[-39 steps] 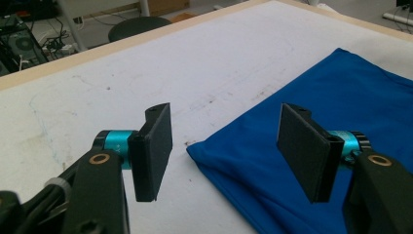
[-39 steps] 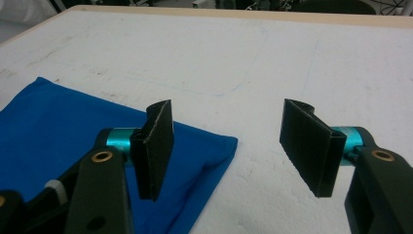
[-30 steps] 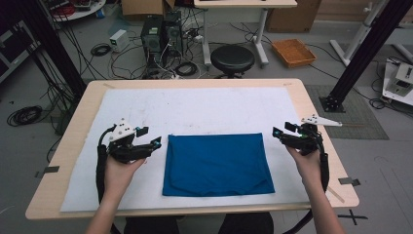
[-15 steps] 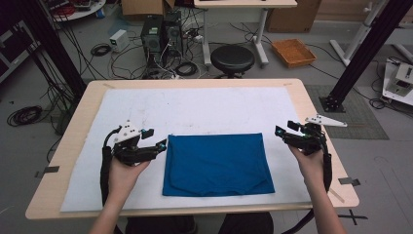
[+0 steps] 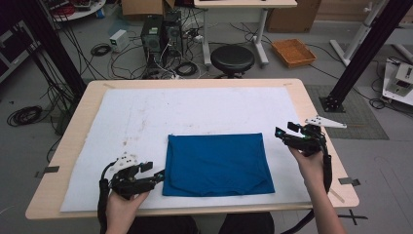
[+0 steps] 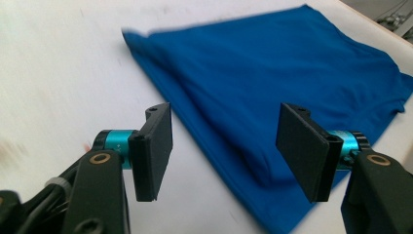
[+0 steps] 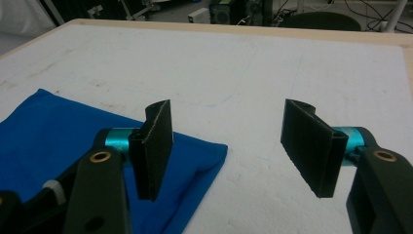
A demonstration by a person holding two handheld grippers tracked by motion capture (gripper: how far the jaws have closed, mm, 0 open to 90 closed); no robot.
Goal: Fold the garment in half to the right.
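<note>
- In the middle of the near half of the light wooden table (image 5: pixel 311 105), on a white sheet (image 5: pixel 195 112) that covers most of its top, lies a folded blue cloth rectangle (image 5: pixel 216 163), flat, with its long edges running parallel to the table's front.
- At the cloth's near left corner, the left gripper (image 5: pixel 158 176) is held low over the sheet, its tips just beside the cloth's left edge; whether they touch it cannot be told.
- In the left gripper view, the two black jaws stand wide apart, released, with the blue cloth (image 6: pixel 272 87) reaching between and beyond them, and nothing is held.
- Past the cloth's far right corner, the right gripper (image 5: pixel 285 132) hovers near it, apart from the fabric.
- In the right gripper view, its jaws are likewise spread and empty, and the cloth's corner (image 7: pixel 204 153) lies beside the left jaw on the white sheet.
</note>
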